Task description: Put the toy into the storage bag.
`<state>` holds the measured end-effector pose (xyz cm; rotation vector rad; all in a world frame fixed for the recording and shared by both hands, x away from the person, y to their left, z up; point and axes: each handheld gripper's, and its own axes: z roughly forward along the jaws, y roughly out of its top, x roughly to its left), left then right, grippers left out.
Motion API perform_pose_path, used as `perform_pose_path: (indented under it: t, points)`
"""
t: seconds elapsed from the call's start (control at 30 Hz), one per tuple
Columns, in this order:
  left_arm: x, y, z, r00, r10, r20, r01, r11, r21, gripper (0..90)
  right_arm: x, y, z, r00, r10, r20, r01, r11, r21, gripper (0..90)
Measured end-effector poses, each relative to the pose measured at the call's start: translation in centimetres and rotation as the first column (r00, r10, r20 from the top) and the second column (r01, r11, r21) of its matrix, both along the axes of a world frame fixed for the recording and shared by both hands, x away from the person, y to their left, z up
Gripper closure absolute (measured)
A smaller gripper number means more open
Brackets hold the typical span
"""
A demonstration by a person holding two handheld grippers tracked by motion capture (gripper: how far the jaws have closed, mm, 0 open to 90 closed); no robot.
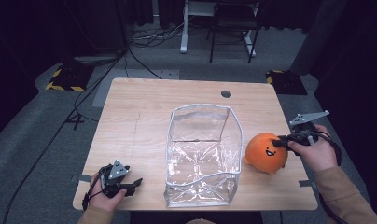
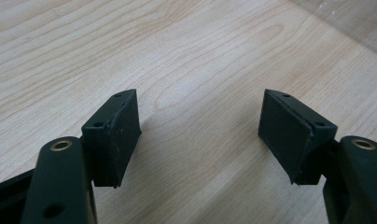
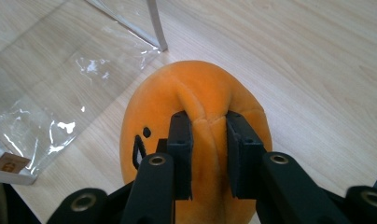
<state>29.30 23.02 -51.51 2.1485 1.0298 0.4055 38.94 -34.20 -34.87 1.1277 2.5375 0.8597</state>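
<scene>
While right hand-held gripper (image 3: 209,154) pinches orange plush (image 3: 196,112), left hand-held gripper (image 2: 199,135) gapes wide, empty.

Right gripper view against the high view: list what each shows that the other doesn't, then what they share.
Right gripper view alone: the jaws pinching a fold of the orange plush toy, and a small brown tag under the plastic. High view alone: the left gripper open near the table's front corner, the floor, cables. Both: the toy, the clear plastic bag, the wooden table, the right gripper.
</scene>
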Motion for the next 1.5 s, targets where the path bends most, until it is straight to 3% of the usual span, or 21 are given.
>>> perform_pose_path:
  t: [0.43,0.97,1.2,1.5]
  points:
    - [0.1,-0.1,0.0,1.0000,-0.005,-0.001,0.005,1.0000,0.001,29.0,-0.5,0.4,3.8,0.9990,0.027,0.037,-0.027,1.000,-0.016,74.5]
    - [0.3,-0.1,0.0,0.9999,-0.007,-0.007,0.007,1.0000,-0.001,28.7,-0.1,1.7,7.3,0.9961,0.076,0.044,-0.074,0.996,-0.055,74.6]
    - [0.4,-0.1,0.0,0.9999,-0.012,-0.004,0.012,0.9999,0.003,28.6,0.4,2.0,8.9,0.9868,0.152,0.055,-0.149,0.987,-0.066,74.9]
    - [0.4,-0.1,0.0,1.0000,-0.009,-0.001,0.009,0.9999,0.003,28.7,0.7,2.2,11.3,0.9798,0.185,0.076,-0.180,0.982,-0.064,74.9]
